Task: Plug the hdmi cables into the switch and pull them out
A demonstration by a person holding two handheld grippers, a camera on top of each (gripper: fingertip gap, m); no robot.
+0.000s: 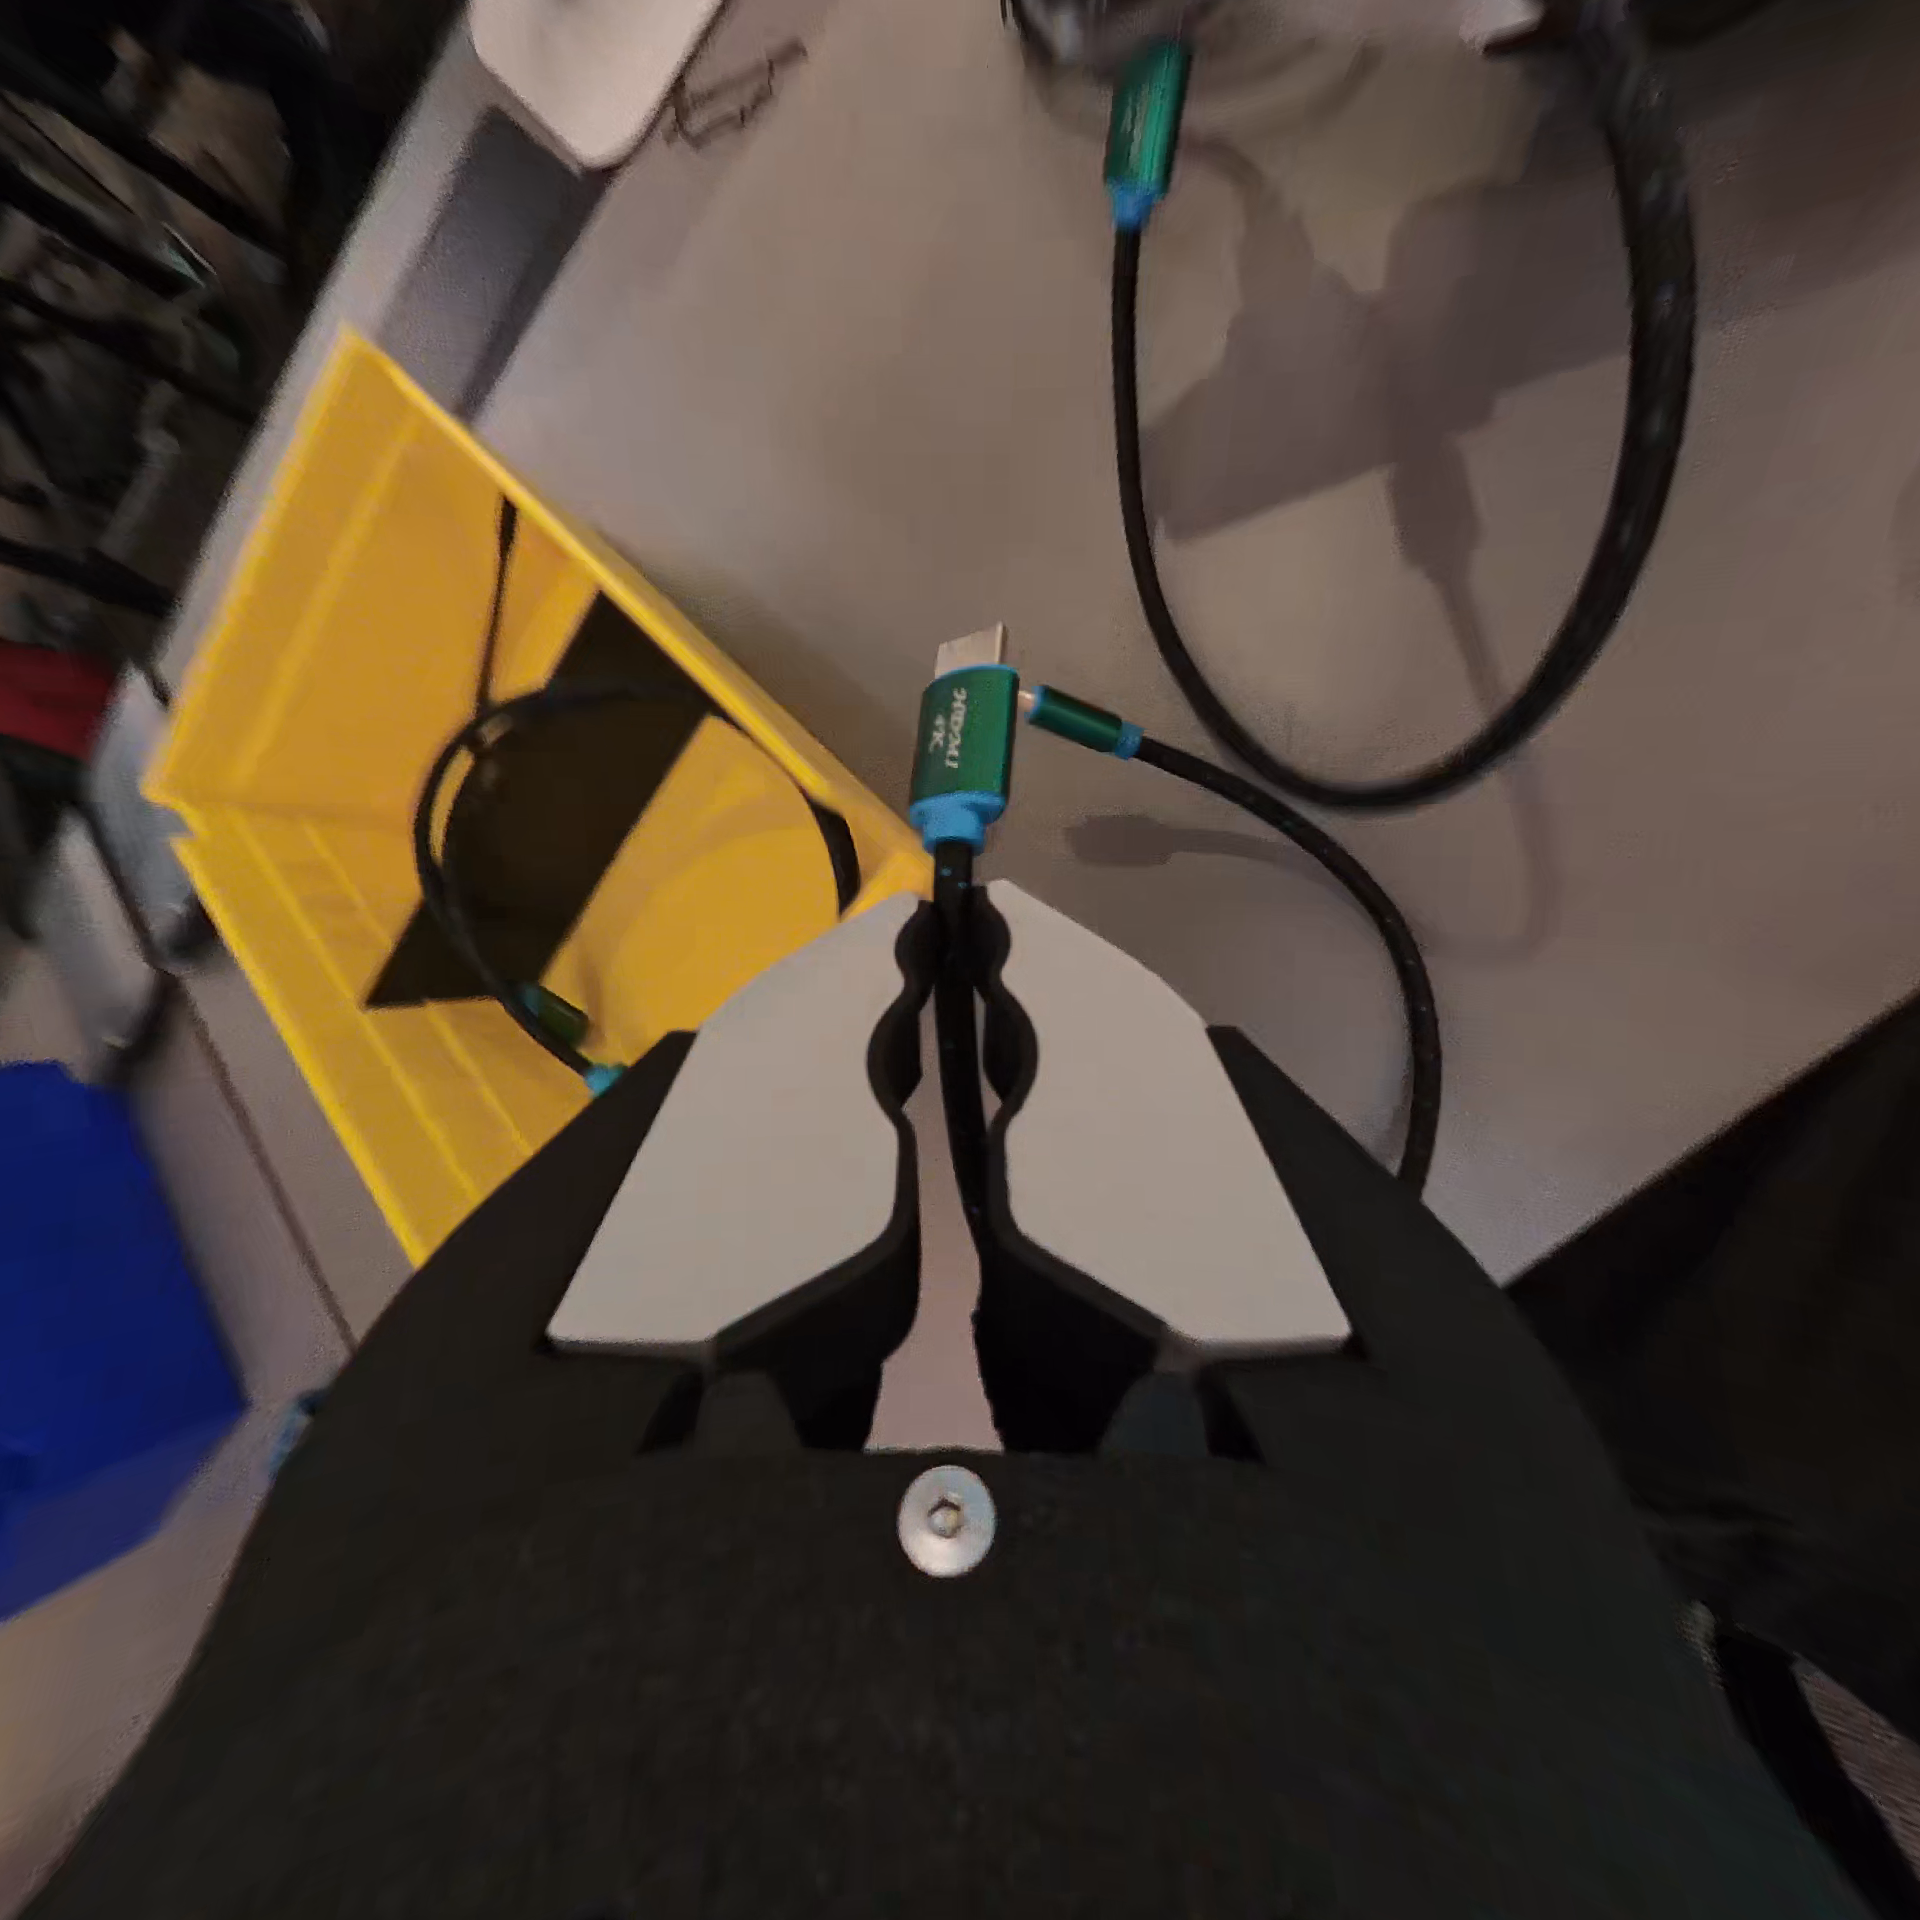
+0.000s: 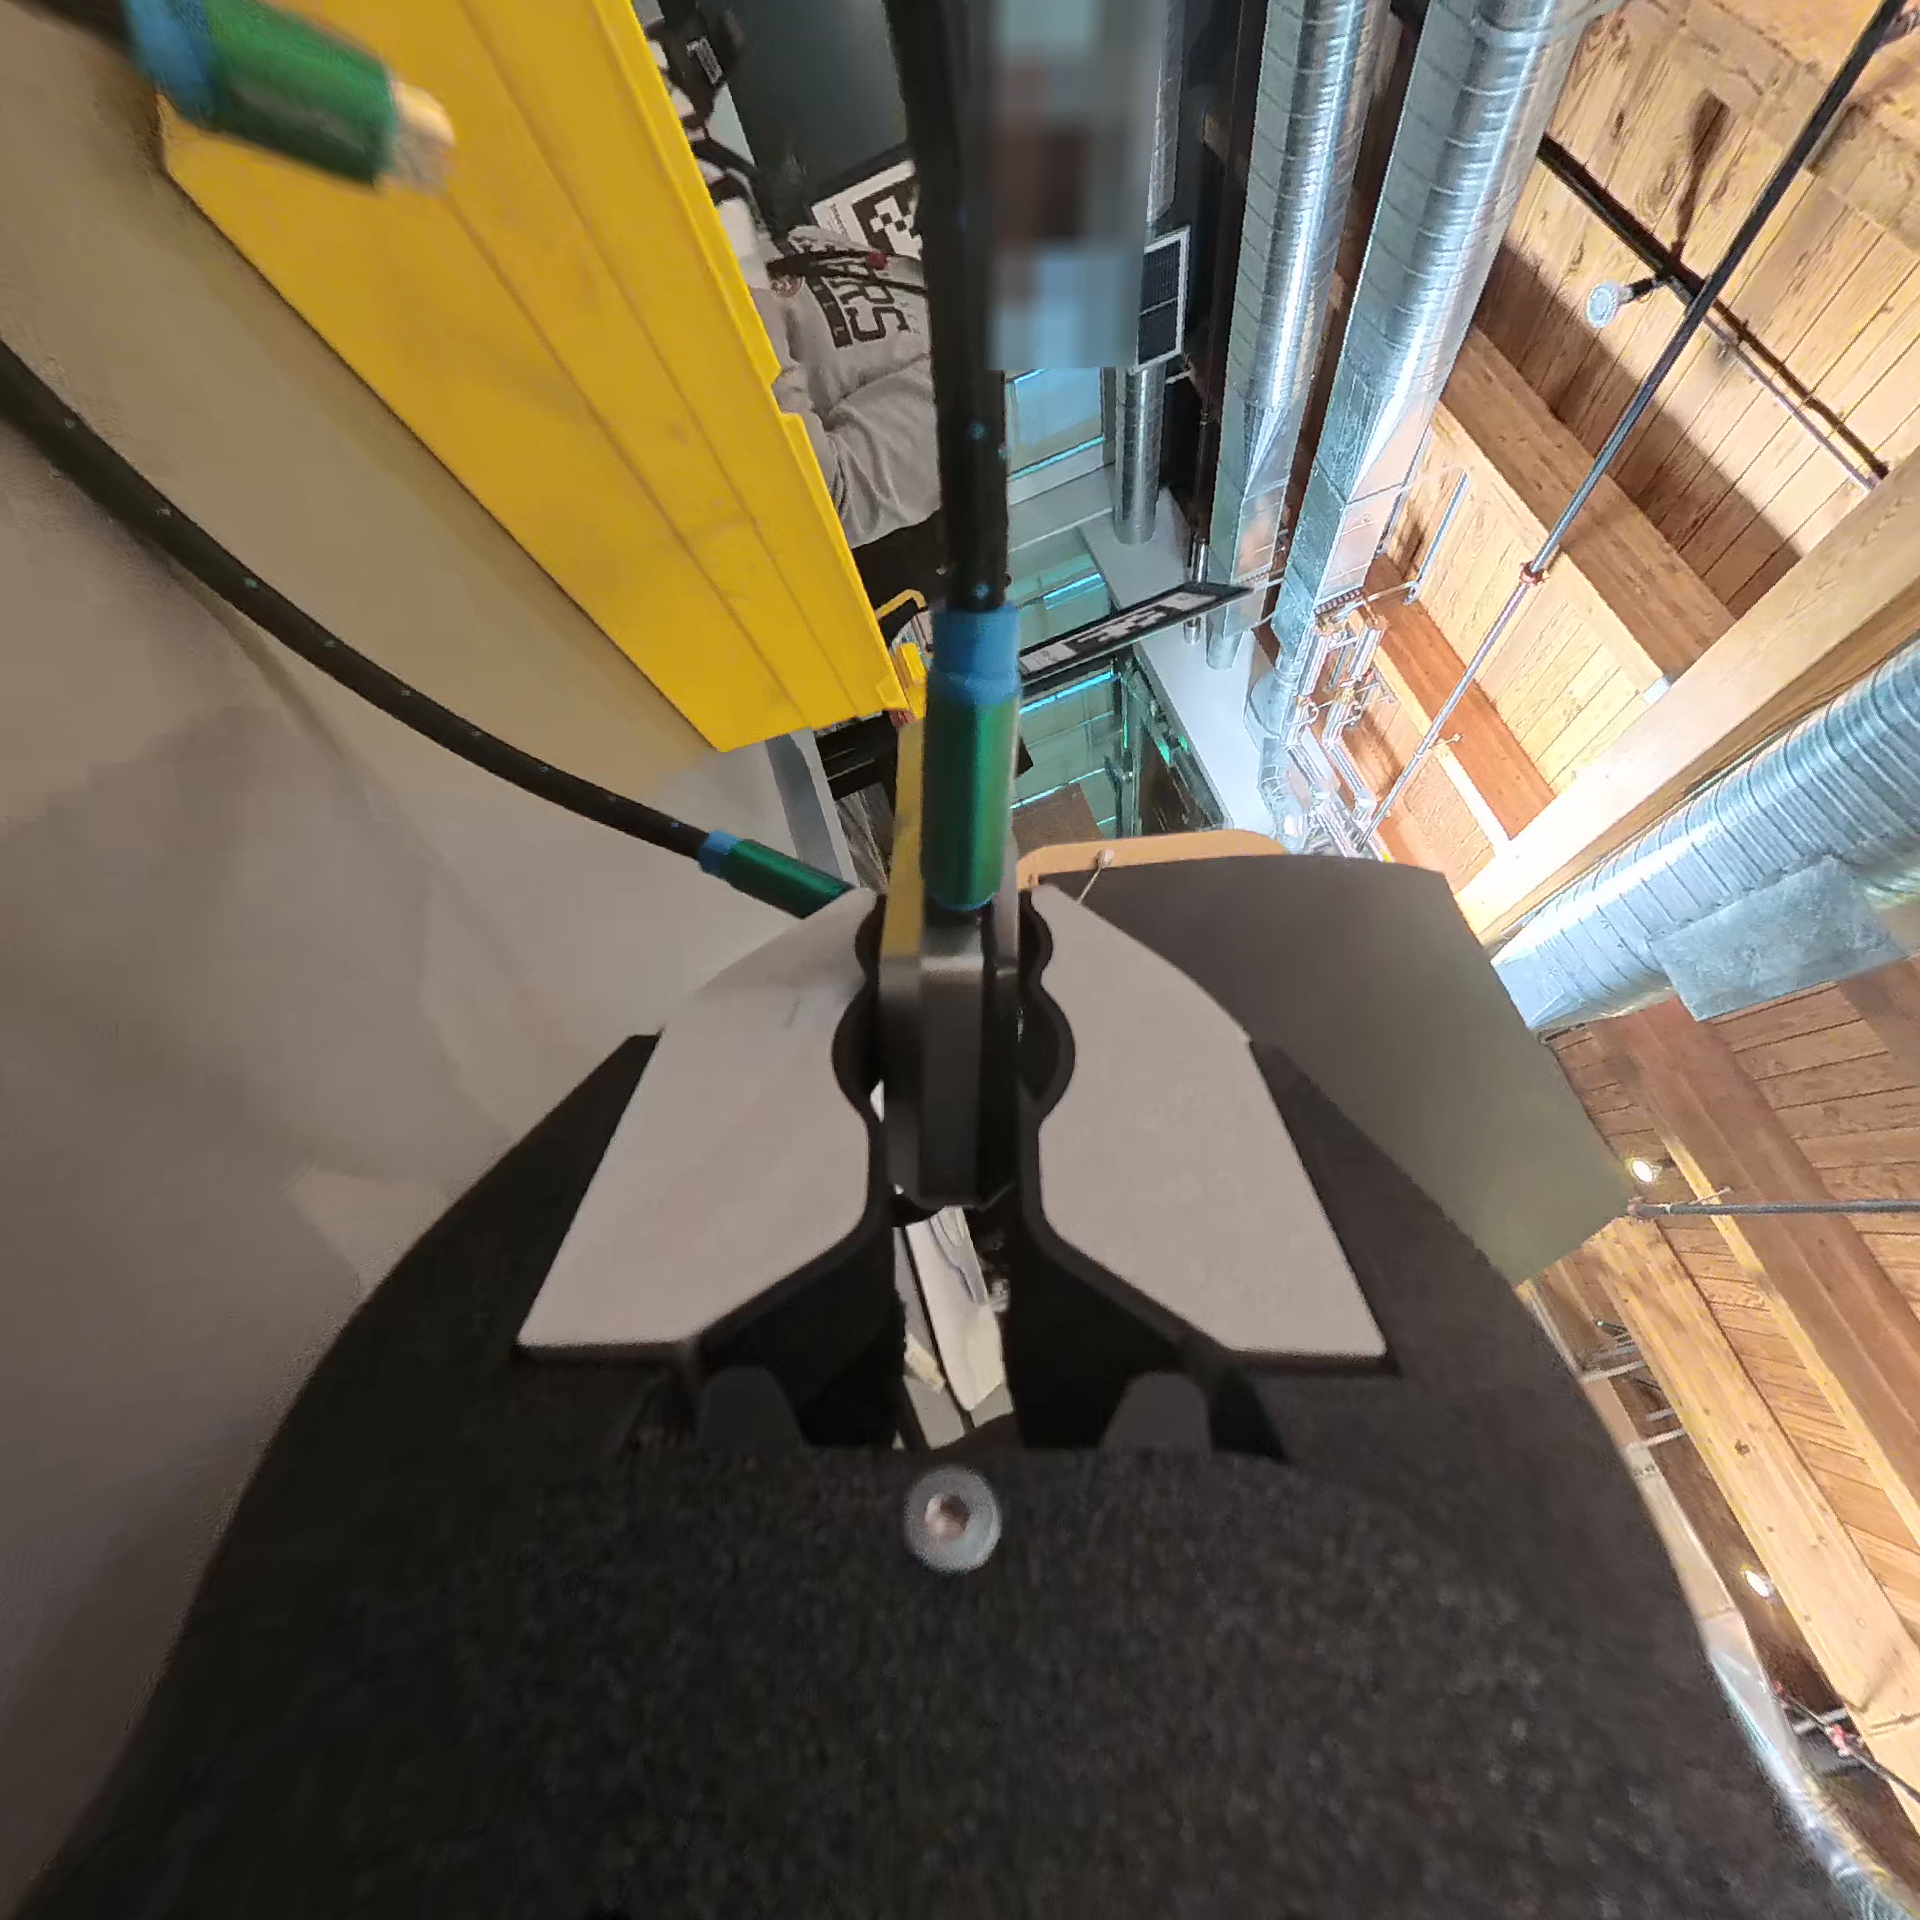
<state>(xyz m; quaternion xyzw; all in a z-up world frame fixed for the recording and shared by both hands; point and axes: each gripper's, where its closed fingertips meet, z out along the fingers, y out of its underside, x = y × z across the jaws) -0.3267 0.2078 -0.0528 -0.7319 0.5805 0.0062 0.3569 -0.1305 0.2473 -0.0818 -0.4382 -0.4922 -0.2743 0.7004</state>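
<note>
The left gripper (image 1: 954, 914) is clamped on a black braided cable (image 1: 958, 1039) just behind its green HDMI plug (image 1: 961, 748), whose metal tip points away. Left of the plug lies a yellow bin (image 1: 343, 644) holding another cable. Right of it, a smaller green plug (image 1: 1075, 719) nearly touches it.

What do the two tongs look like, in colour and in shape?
Both look the same. The left tongs and the right tongs have a matte black, grainy body that widens toward the camera. Each finger carries a light grey, smooth panel with a curved outer edge, and its black inner edge is scalloped with round notches. A silver hex screw sits in the middle of the body. No sleeves show.
</note>
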